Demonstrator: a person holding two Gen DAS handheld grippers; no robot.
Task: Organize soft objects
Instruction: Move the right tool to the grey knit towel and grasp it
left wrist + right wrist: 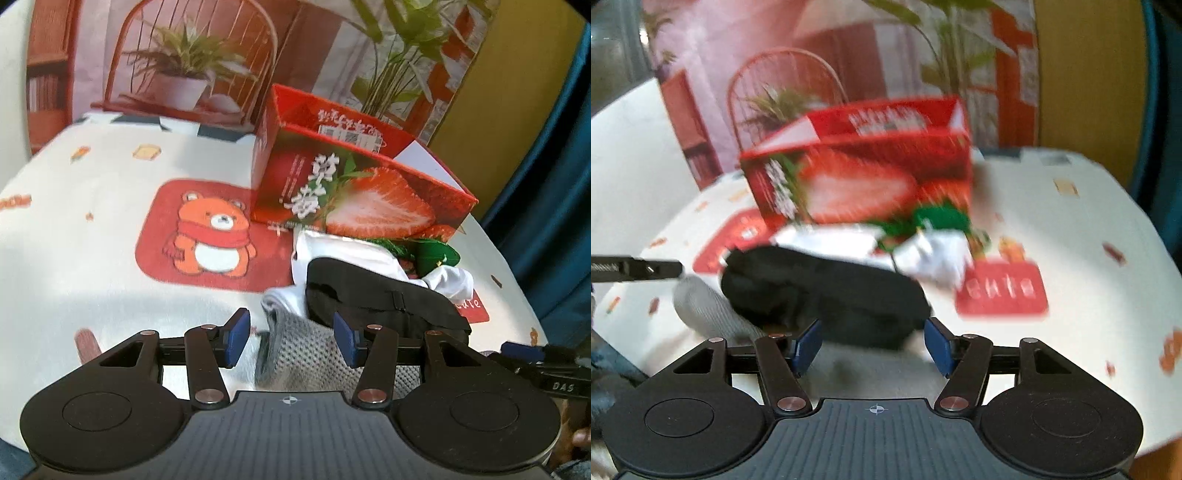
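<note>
1. Soft pile: black eye mask (384, 306) on top, grey mesh sock (306, 354) under it at 7 o'clock, white cloth (343, 254) and green item (436, 254) at 12 to 1 o'clock.
2. Pile sits on the worktop (92, 258), touching the front of the strawberry box (369, 192).
3. Nothing visibly sorted; judge all of it left.
4. Left claw (291, 338) half open over the sock, gripping nothing; right claw (873, 345) half open at the mask's edge, empty.
5. Box interior hidden; right view blurred.

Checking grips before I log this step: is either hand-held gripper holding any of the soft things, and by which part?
Nothing is held. The left hand-held gripper stands open around the grey sock; the right hand-held gripper is open near the black eye mask.
</note>
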